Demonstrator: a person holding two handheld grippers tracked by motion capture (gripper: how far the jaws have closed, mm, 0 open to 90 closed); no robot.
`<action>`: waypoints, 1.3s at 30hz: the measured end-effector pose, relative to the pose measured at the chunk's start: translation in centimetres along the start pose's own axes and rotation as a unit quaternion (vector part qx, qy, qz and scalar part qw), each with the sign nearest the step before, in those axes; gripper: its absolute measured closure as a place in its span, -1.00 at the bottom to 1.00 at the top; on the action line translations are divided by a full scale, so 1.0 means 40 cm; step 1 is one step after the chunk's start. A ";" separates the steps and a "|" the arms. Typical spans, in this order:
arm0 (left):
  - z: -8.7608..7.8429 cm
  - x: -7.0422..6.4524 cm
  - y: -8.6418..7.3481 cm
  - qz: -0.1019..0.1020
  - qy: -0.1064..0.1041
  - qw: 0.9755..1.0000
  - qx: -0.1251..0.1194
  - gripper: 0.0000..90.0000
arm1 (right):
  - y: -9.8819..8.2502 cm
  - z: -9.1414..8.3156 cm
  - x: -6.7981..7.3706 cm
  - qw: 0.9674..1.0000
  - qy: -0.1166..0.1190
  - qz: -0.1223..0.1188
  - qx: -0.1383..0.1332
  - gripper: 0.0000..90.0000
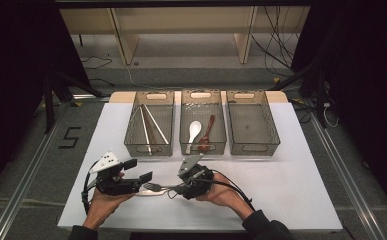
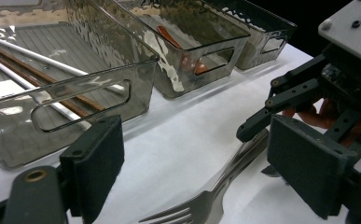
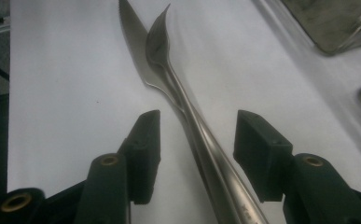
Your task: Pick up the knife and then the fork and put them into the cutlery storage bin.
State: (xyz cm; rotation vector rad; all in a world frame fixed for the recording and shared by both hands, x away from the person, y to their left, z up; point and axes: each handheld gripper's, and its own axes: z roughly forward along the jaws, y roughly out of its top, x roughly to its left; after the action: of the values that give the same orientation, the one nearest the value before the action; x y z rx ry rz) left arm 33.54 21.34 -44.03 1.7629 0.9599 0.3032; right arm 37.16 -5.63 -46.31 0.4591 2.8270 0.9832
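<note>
Fork (image 1: 153,187) lies flat on the white table (image 1: 291,190), near the front edge, between the two hands; tines point toward the person's left, handle toward the right.

Right claw (image 3: 194,154): jaws apart, straddling the fork's handle, one pad on each side with a gap showing on both, so nothing is clamped. In the right gripper view the handle runs up between the jaws to the curved tines, and a faint stamped mark near the handle's end is too blurred to read.

Left claw (image 2: 201,158): jaws wide apart, holding nothing, hovering just over the tine end (the tines show at the bottom of the left gripper view).

Three smoky clear bins sit in a row at the far side of the table. Left bin (image 1: 150,147) holds chopsticks (image 1: 148,127), pale and brown. Middle bin (image 1: 203,147) holds a white spoon (image 1: 194,131) and a red-brown spoon (image 1: 207,132). Right bin (image 1: 253,147) beside them.

Writing: a dark "5" (image 1: 70,137) marked on the floor left of the table.
</note>
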 end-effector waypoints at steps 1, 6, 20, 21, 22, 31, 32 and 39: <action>0.000 0.000 0.000 0.000 0.000 1.000 0.000 -0.59 | 0.002 0.004 0.001 1.000 0.001 -0.002 0.003 0.20; 0.000 0.001 -0.001 -0.002 0.000 1.000 -0.001 -0.59 | 0.006 0.015 0.001 1.000 0.007 -0.012 0.012 0.33; 0.001 0.002 -0.001 -0.001 -0.001 1.000 0.001 -0.59 | 0.003 0.027 0.007 0.999 -0.009 -0.034 0.041 0.60; 0.001 0.002 -0.001 -0.001 -0.001 1.000 0.001 -0.59 | 0.003 0.025 0.008 0.998 -0.008 -0.034 0.045 0.62; 0.001 0.002 -0.002 -0.002 -0.001 1.000 0.002 -0.59 | 0.003 0.025 0.009 0.998 -0.005 -0.035 0.047 0.63; 0.002 0.003 -0.002 -0.001 -0.001 1.000 0.004 -0.59 | 0.000 0.029 0.015 0.997 -0.005 -0.043 0.059 0.71; 0.002 0.003 -0.002 -0.002 -0.001 1.000 0.004 -0.59 | 0.001 0.028 0.017 0.997 -0.005 -0.041 0.063 0.72; 0.003 0.002 -0.002 -0.002 -0.001 1.000 0.004 -0.59 | -0.001 0.023 0.027 0.996 0.008 -0.064 0.066 0.79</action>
State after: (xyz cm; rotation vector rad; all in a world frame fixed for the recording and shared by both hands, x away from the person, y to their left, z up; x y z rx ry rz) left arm 33.63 21.32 -44.18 1.7689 0.9639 0.2961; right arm 36.32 -4.79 -47.07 0.2794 2.9052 0.7828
